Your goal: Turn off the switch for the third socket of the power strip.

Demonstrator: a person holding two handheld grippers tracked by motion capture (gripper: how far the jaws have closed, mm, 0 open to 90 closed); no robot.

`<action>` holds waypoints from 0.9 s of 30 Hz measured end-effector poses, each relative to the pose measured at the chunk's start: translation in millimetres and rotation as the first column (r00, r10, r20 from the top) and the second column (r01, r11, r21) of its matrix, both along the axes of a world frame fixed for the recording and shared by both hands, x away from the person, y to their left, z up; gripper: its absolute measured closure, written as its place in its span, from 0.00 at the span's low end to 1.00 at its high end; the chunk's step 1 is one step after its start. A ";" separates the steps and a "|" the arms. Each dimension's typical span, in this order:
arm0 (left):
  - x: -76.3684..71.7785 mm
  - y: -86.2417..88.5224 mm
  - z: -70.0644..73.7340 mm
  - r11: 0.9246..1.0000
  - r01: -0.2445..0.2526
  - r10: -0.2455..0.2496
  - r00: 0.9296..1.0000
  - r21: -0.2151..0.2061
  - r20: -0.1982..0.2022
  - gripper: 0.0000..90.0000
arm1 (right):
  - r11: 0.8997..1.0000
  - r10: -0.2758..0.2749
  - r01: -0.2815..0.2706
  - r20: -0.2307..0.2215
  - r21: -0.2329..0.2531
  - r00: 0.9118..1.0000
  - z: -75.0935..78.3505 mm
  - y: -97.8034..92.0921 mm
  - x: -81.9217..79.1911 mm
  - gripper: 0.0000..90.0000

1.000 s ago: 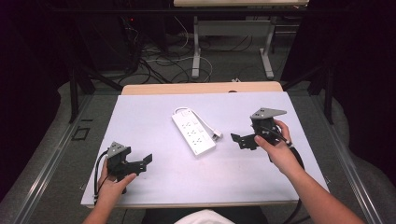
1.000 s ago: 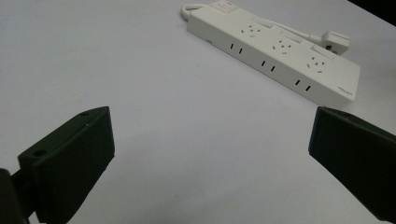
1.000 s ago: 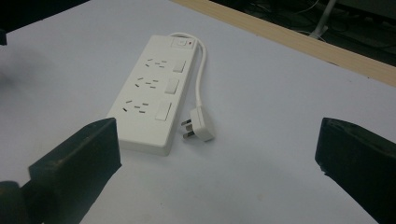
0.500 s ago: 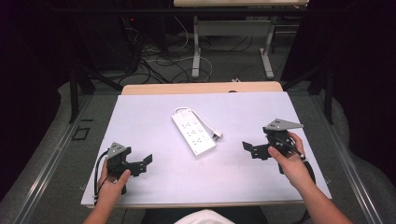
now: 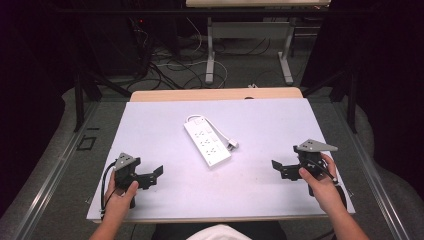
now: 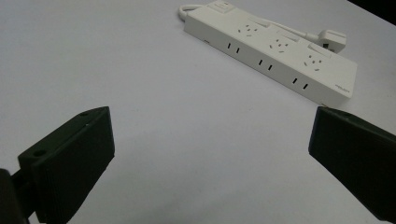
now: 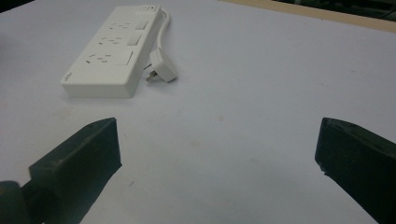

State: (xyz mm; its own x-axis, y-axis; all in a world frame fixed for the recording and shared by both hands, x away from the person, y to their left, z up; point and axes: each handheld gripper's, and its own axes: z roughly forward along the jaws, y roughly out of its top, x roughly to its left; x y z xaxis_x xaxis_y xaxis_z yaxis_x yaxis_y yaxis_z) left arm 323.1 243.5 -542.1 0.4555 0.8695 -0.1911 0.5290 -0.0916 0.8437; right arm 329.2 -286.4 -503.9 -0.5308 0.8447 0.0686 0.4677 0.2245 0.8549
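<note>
A white power strip (image 5: 206, 142) lies flat at the middle of the white table (image 5: 150, 125), its short cord looped back so the plug (image 5: 232, 145) rests beside it. My left gripper (image 5: 152, 176) sits near the front left, held in a hand, open and empty. At the front right, my right gripper (image 5: 280, 169) is also open and empty, pointing toward the strip. The left gripper view has the power strip (image 6: 275, 51) and plug (image 6: 330, 37) beyond the spread jaws of my left gripper (image 6: 210, 158). Ahead of my right gripper (image 7: 217, 158) lie the power strip (image 7: 109, 51) and plug (image 7: 161, 70).
A wooden strip (image 5: 215, 94) runs along the table's far edge. Behind it are desk legs (image 5: 210, 55) and loose cables (image 5: 165, 65) on the floor. Metal rails (image 5: 50, 175) flank the table on both sides.
My right gripper has drawn back from beside the power strip toward the table's front right and dropped lower. The left gripper has stayed put.
</note>
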 end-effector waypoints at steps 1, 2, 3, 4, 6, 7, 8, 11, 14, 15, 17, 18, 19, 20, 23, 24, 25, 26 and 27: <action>0.0 -0.1 0.0 1.000 0.000 0.000 1.000 0.001 0.000 0.00 | 1.000 -0.006 0.006 0.005 0.000 1.000 -2.4 -1.3 -0.5 0.00; -0.1 -0.1 0.0 1.000 0.001 -0.001 1.000 0.001 0.000 0.00 | 1.000 -0.006 0.006 0.005 0.000 1.000 -4.4 -2.9 -1.1 0.00; -0.1 0.0 0.1 1.000 0.001 -0.001 1.000 0.001 0.000 0.00 | 1.000 -0.005 0.005 0.005 0.003 1.000 -6.6 -4.5 -1.9 0.00; -0.1 0.2 0.1 1.000 0.002 -0.002 1.000 0.001 0.001 0.00 | 1.000 -0.012 0.012 0.012 0.005 1.000 -8.9 -5.9 -2.2 0.00; -0.2 0.4 0.0 1.000 0.002 -0.002 1.000 0.001 0.001 0.00 | 1.000 -0.013 0.013 0.007 0.003 1.000 -12.5 -9.7 -4.3 0.00; -0.1 0.5 0.0 1.000 0.002 -0.002 1.000 0.001 0.001 0.00 | 1.000 -0.022 0.022 0.012 0.008 1.000 -15.0 -10.8 -4.7 0.00; -0.1 0.5 -0.1 1.000 0.003 -0.003 1.000 0.001 0.000 0.00 | 1.000 -0.023 0.023 0.006 0.007 1.000 -17.1 -12.6 -5.7 0.00; -0.2 0.1 -0.2 1.000 0.003 -0.003 1.000 0.001 -0.001 0.00 | 1.000 -0.027 0.027 0.007 0.012 1.000 -23.3 -16.3 -7.4 0.00; -0.1 -0.2 -0.2 1.000 0.006 -0.006 1.000 0.004 -0.001 0.00 | 0.999 -0.033 0.033 0.014 0.017 0.999 -28.3 -20.3 -8.6 0.00; -0.1 -0.2 -0.2 1.000 0.007 -0.007 1.000 0.004 -0.002 0.00 | 0.999 -0.031 0.030 0.016 0.018 0.999 -30.0 -21.8 -8.8 0.00; -0.1 0.2 0.0 1.000 0.010 -0.010 1.000 0.005 -0.005 0.00 | 0.999 -0.041 0.041 0.009 0.019 0.999 -32.5 -23.6 -9.8 0.00; -0.2 0.5 0.3 1.000 0.013 -0.013 1.000 0.008 -0.009 0.00 | 0.999 -0.038 0.038 0.014 0.023 0.999 -34.4 -24.4 -9.6 0.00; -0.2 0.5 0.2 1.000 0.013 -0.013 1.000 0.007 -0.009 0.00 | 0.999 -0.039 0.039 0.012 0.025 0.999 -36.0 -25.0 -9.9 0.00; -0.2 0.5 0.1 1.000 0.013 -0.013 1.000 0.007 -0.008 0.00 | 0.999 -0.042 0.042 0.012 0.022 0.999 -37.4 -25.7 -10.1 0.00; -0.1 0.0 -0.3 1.000 0.009 -0.009 1.000 0.006 -0.001 0.00 | 0.999 -0.045 0.045 0.006 0.026 0.999 -40.7 -26.1 -11.0 0.00; -0.1 0.0 -0.3 1.000 0.009 -0.009 1.000 0.006 -0.002 0.00 | 0.999 -0.044 0.044 0.006 0.023 0.999 -41.5 -26.4 -11.2 0.00; -0.2 0.1 -0.3 1.000 0.009 -0.009 1.000 0.007 -0.002 0.00 | 0.998 -0.054 0.054 0.009 0.021 0.998 -41.8 -26.2 -11.4 0.00; -0.3 0.6 0.1 1.000 0.014 -0.014 1.000 0.009 -0.008 0.00 | 0.998 -0.052 0.052 0.009 0.019 0.999 -42.1 -26.6 -11.4 0.00; -0.2 0.5 0.0 1.000 0.013 -0.013 1.000 0.008 -0.007 0.00 | 0.999 -0.050 0.050 0.002 0.018 0.999 -42.0 -27.0 -11.8 0.00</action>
